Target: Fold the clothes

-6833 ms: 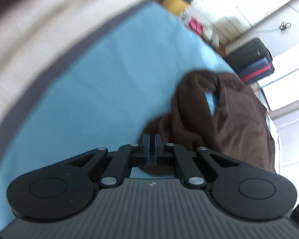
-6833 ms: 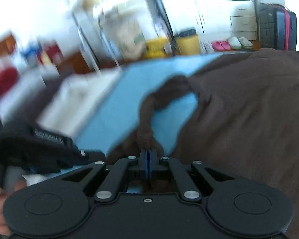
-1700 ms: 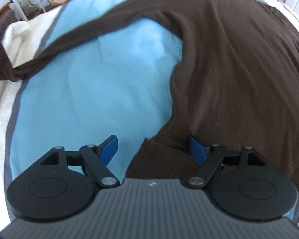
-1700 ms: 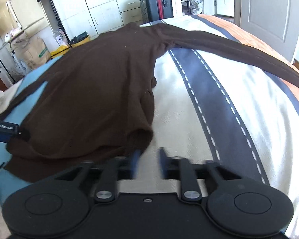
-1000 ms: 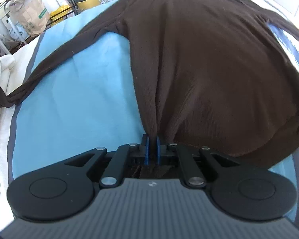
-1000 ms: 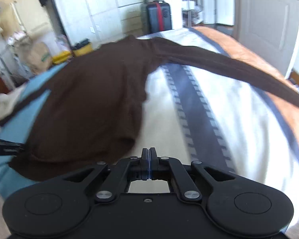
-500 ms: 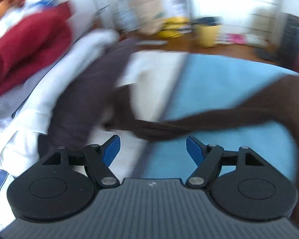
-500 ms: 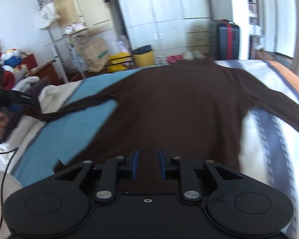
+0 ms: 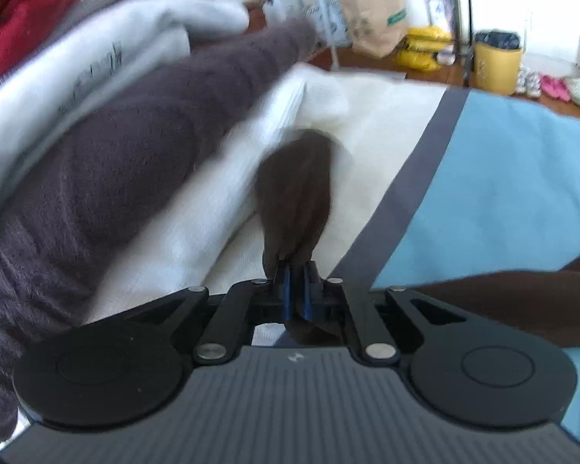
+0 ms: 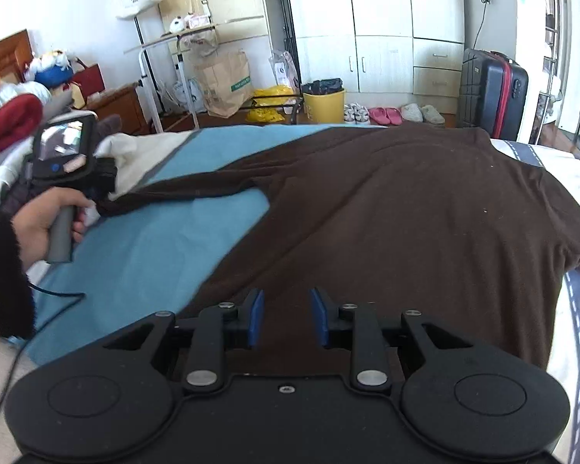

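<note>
Right wrist view, nearest the lens: the right gripper (image 10: 286,319) hangs just above the lower body of a brown long-sleeved top (image 10: 406,208), its blue pads apart and opening, with nothing pinched between them, only cloth lying beneath. The top lies spread flat, front down or up cannot be told, across a bed cover (image 10: 135,255) with a light blue panel, a grey stripe and a white part. Its near sleeve (image 10: 181,191) stretches out to the left across the blue panel, drawn fairly straight. At the end of that sleeve a hand (image 10: 48,220) in a dark fuzzy cuff holds the left gripper (image 10: 96,193). Left wrist view shows that tool closed tight on the sleeve's cuff (image 9: 295,201), the brown cloth bunched between the blue pads and hanging forward over the white part of the cover. Just beyond it lies a pile of other clothes (image 9: 127,143), dark purple-grey, pale grey and red. Farther off stand a yellow bin (image 10: 324,104), a paper bag, white wardrobes and a dark suitcase. The step in hand appears to be the sleeve fold: the cuff is gripped and the sleeve pulled out. Next, the left hand likely needs to carry the cuff across onto the body of the top, while the right gripper could pin or take the hem.
</note>
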Demonstrator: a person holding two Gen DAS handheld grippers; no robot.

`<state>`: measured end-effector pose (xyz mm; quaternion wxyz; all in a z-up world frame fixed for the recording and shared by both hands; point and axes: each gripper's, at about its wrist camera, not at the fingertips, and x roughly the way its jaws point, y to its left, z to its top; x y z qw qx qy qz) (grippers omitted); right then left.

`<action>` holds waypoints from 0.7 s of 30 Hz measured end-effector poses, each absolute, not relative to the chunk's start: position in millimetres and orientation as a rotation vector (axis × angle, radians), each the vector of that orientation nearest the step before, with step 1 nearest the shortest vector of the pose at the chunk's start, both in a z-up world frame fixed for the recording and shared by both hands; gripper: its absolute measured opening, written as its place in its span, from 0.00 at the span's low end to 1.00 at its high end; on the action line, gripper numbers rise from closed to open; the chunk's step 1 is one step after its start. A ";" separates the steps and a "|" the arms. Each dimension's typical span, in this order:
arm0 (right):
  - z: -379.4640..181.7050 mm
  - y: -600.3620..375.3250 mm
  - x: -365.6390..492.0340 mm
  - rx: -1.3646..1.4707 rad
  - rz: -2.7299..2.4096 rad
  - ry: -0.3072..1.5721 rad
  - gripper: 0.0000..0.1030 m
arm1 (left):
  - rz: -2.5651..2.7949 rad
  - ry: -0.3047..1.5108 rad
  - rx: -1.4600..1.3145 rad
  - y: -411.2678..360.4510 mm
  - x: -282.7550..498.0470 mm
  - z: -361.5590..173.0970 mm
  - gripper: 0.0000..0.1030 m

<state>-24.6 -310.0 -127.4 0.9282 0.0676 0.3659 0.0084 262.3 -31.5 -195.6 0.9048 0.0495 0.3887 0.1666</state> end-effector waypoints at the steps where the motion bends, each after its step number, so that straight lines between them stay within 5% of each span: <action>1: -130.0 -314.5 -21.7 0.137 0.018 0.760 0.31 | 0.333 0.784 0.091 -33.2 259.6 -189.8 0.05; 8: -163.3 -338.0 -18.0 0.141 0.125 0.894 0.35 | 0.146 0.638 0.017 -75.5 228.4 -117.1 0.05; 14: -146.6 -369.8 -19.5 0.234 0.108 0.797 0.35 | -0.173 0.535 -0.015 -162.4 177.0 -55.2 0.05; 21: -143.7 -391.6 -45.0 0.169 0.200 0.809 0.36 | -0.755 0.573 -0.021 -297.9 75.9 -42.8 0.08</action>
